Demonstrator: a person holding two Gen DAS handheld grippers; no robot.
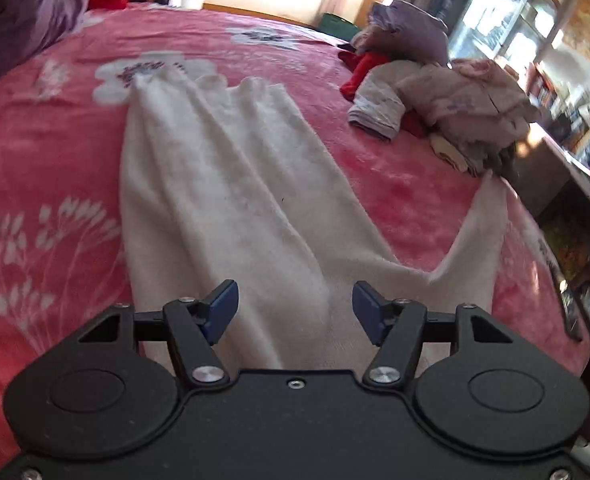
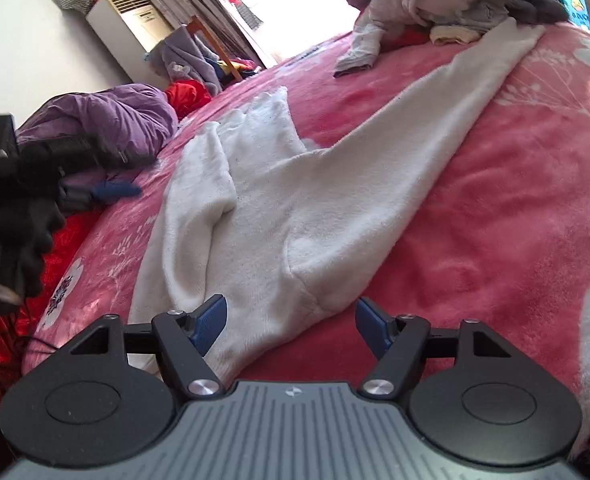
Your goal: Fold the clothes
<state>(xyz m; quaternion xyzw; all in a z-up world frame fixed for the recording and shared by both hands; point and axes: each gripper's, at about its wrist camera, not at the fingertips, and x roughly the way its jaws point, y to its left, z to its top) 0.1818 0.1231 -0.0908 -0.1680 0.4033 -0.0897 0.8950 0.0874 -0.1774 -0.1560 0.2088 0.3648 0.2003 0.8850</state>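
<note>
White fleece trousers [image 1: 215, 184] lie spread on a pink flowered bedspread [image 1: 47, 152]. One leg runs away from me; the other leg [image 1: 479, 236] branches to the right. My left gripper [image 1: 295, 310] hovers open over the near end of the trousers, with nothing between its blue pads. In the right wrist view the same trousers [image 2: 279, 208] stretch ahead, with one leg [image 2: 455, 112] reaching toward the clothes pile. My right gripper [image 2: 291, 326] is open just above the trousers' near edge. The left gripper [image 2: 107, 192] shows at the left of that view, held in a dark glove.
A pile of unfolded clothes [image 1: 447, 100] sits at the bed's far right corner, with a red garment [image 1: 359, 72] beside it. A purple quilt [image 2: 107, 120] lies along the other side. Shelves [image 1: 567, 92] stand past the bed's right edge. An air conditioner unit [image 2: 135, 20] stands by the wall.
</note>
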